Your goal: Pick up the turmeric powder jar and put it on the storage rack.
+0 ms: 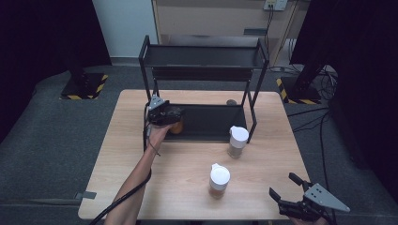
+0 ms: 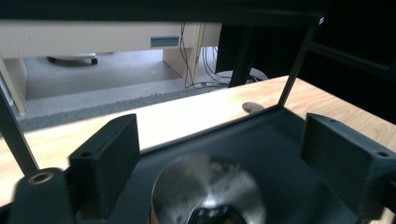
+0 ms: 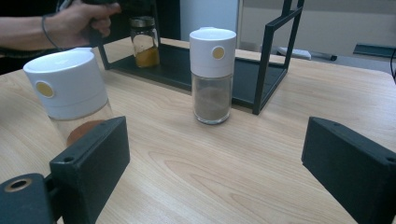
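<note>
A small glass jar of orange powder (image 1: pixel 176 127) with a metal lid (image 2: pixel 208 192) stands on the left end of the black rack's lower shelf (image 1: pixel 211 123). My left gripper (image 1: pixel 173 114) hangs just above it, jaws open either side of the lid with gaps on both sides (image 2: pixel 222 122). In the right gripper view the same jar (image 3: pixel 144 43) stands below the person's hand (image 3: pixel 77 23). My right gripper (image 1: pixel 283 184) rests open at the table's near right corner, nothing between its jaws (image 3: pixel 217 133).
Two white-capped shakers stand on the wooden table: one with grey-brown powder (image 1: pixel 238 141) (image 3: pixel 212 74) by the rack's right front leg, one with reddish powder (image 1: pixel 219 180) (image 3: pixel 69 88) nearer. The rack's top shelf (image 1: pixel 206 57) overhangs the lower one. A small grey disc (image 1: pixel 231 101) lies behind the rack.
</note>
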Motion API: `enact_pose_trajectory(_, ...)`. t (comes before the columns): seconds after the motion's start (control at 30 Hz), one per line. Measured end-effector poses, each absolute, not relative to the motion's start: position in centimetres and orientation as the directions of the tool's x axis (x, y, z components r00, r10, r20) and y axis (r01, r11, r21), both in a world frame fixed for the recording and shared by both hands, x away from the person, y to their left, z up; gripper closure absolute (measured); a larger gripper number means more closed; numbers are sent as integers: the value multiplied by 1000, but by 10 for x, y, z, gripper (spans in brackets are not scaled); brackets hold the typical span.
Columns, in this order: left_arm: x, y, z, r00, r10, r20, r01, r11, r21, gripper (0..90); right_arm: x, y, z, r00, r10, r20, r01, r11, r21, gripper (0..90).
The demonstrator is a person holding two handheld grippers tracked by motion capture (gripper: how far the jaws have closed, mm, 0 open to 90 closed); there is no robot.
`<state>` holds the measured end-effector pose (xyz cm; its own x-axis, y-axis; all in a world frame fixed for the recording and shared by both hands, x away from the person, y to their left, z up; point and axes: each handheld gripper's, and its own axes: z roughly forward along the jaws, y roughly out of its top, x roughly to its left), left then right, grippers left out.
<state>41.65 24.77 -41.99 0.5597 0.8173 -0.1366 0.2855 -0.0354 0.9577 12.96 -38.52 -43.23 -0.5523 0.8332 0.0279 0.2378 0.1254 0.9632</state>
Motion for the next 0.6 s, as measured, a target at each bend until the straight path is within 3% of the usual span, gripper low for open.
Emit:
enact_pose_trajectory(0.23, 411, 247, -394, 587, 805, -88, 259, -84, 962, 45, 129, -384, -432, -551, 834, 21, 238, 133, 962, 78)
enact_pose_trajectory(0.6, 389, 260, -358, 665, 747, -19, 200, -154, 968, 44, 129, -384, -432, -552, 834, 19, 233, 133, 963, 77)
